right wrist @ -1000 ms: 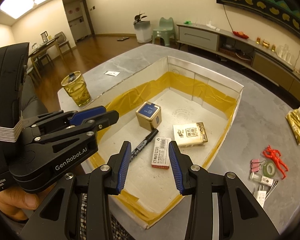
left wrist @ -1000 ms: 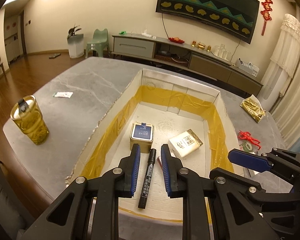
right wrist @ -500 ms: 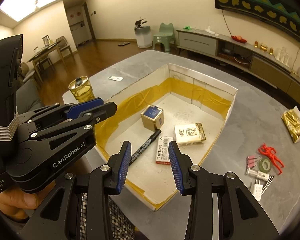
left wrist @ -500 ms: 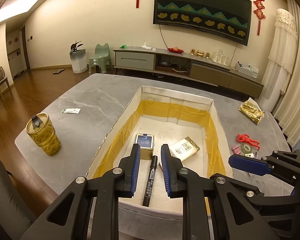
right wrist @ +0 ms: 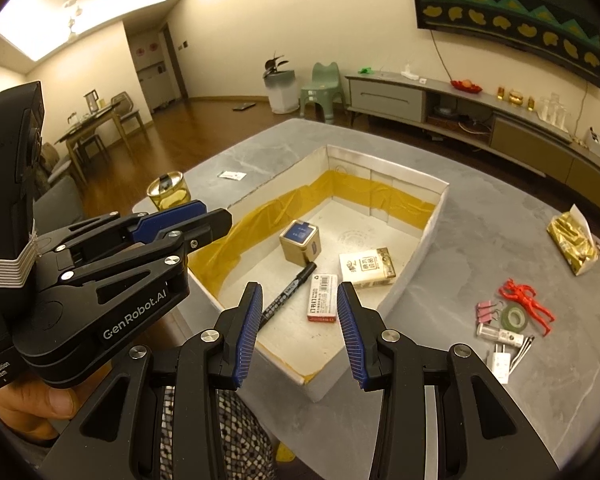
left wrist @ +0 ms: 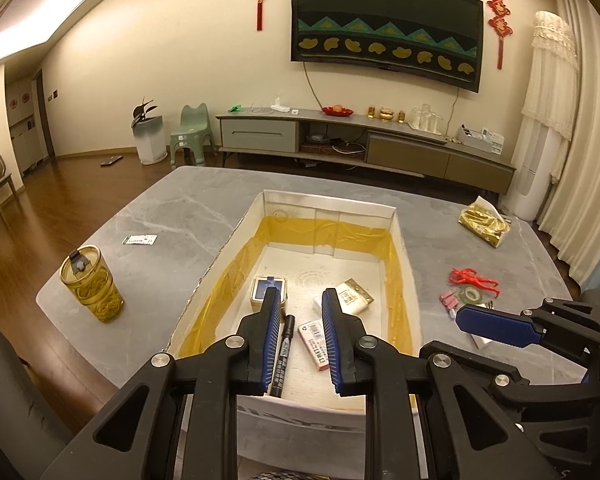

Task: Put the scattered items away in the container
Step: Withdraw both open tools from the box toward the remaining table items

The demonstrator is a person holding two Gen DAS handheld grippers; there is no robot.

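Two hand-held claws hover at the near end of a white container (right wrist: 434, 216) lined with yellow tape, which sits on a grey stone worktop (right wrist: 500, 216). The left claw (left wrist: 300, 336) is parted a moderate way and holds nothing; the right claw (right wrist: 298, 332) is open wider and is also empty. Just ahead of both, inside the container, lie a black marker (right wrist: 286, 294), a red-edged staple box (right wrist: 322, 298), a white carton (right wrist: 366, 268) and a small gold tin (right wrist: 299, 242). To the right of the right claw, loose on the worktop, remain a red figure (right wrist: 526, 304), pink binder clips (right wrist: 487, 312), a green tape roll (right wrist: 516, 317), a white plug (right wrist: 500, 365) and a gold packet (right wrist: 574, 240). The tidying looks roughly half done.
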